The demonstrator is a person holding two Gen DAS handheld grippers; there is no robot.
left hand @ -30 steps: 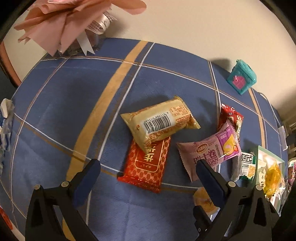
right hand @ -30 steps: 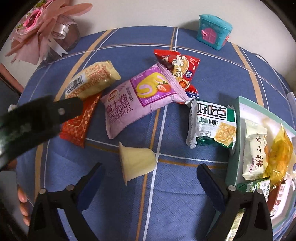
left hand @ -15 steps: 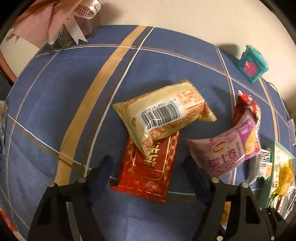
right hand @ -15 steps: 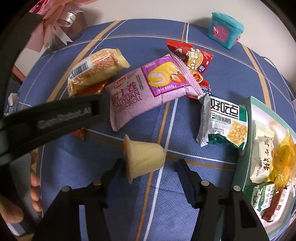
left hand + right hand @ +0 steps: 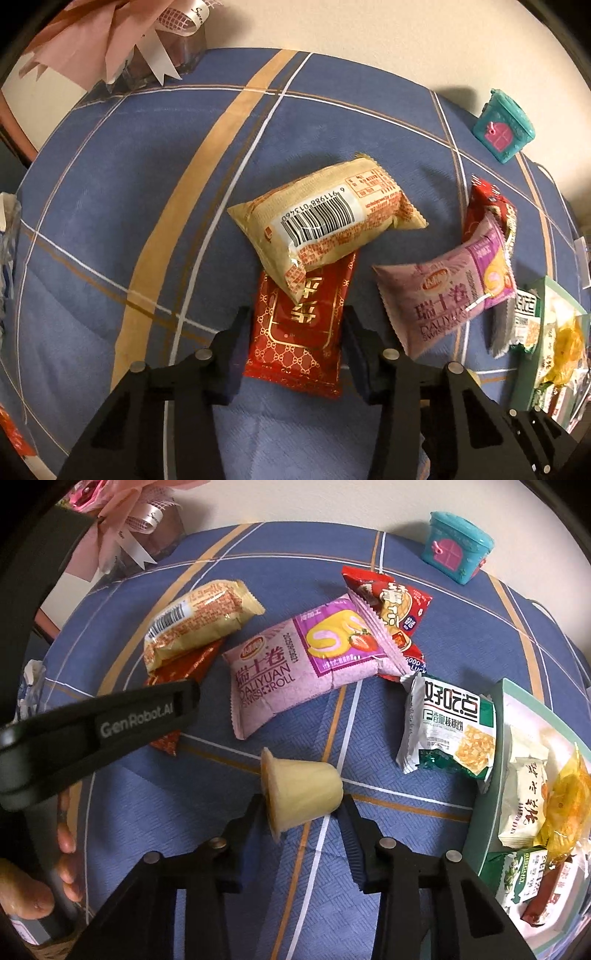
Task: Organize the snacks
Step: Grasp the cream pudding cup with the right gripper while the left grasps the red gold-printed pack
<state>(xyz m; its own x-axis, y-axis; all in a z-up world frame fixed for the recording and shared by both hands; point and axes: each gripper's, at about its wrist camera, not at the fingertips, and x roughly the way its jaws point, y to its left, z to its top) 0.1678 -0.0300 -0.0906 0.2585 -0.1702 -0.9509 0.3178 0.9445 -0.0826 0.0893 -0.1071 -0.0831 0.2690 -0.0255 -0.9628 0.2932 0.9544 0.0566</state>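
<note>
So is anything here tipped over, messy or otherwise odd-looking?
Yes. The pale yellow jelly cup lies on its side on the blue cloth, not upright. The beige snack packet sits crookedly across the top of the red packet. The green-and-white cracker packet leans against the tray's rim rather than inside.

Two fisheye wrist cameras look steeply down, from close above, on a blue plaid tablecloth (image 5: pixel 110 221) with tan stripes. The left view centres on a red foil snack packet (image 5: pixel 299 336); the right on a pale yellow jelly cup (image 5: pixel 301 794). Both share the pink Swiss-roll wrapper (image 5: pixel 299 664) and, at the far edge, a teal toy house (image 5: pixel 504 129).
</note>
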